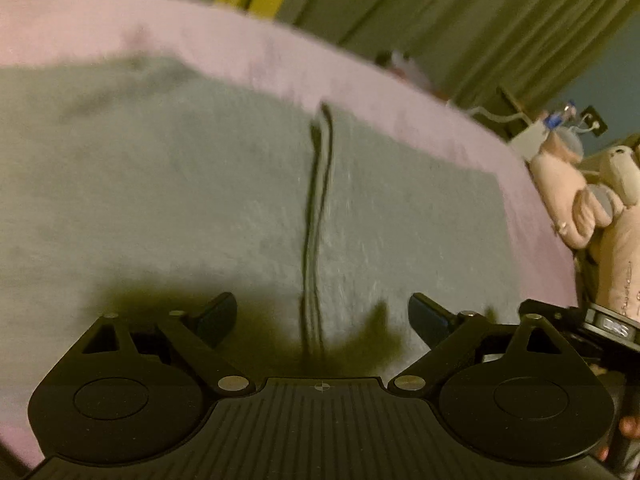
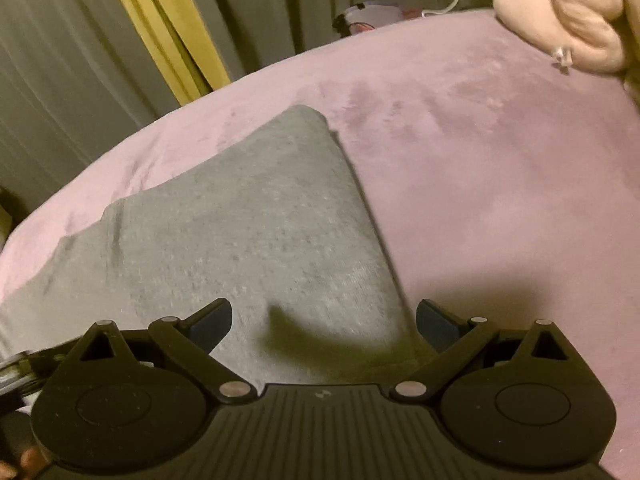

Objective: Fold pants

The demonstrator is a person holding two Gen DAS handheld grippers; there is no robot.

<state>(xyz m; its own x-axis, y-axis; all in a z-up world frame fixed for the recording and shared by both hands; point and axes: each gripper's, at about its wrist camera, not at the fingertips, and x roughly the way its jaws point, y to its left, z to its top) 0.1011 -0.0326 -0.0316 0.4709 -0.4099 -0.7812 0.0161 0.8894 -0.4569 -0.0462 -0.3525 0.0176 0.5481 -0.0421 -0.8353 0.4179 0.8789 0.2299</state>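
- The grey pants [image 1: 200, 200] lie flat on the pink blanket [image 1: 240, 48] that covers the bed, and their dark stripe [image 1: 318, 216] runs away from the left wrist camera.
- The left hand-held gripper [image 1: 322, 320] hangs just above the cloth with its fingers spread wide apart and nothing between them; its shadow falls on the fabric below.
- The right hand-held gripper [image 2: 324, 322] is likewise released, over the near edge of the pants [image 2: 240, 232], whose far corner comes to a point on the blanket [image 2: 500, 160].
- Pink stuffed toys [image 1: 576, 200] sit at the edge of the bed, off to the right.
- Grey-green curtains [image 2: 280, 12] with a yellow strip [image 2: 160, 28] hang behind the bed.
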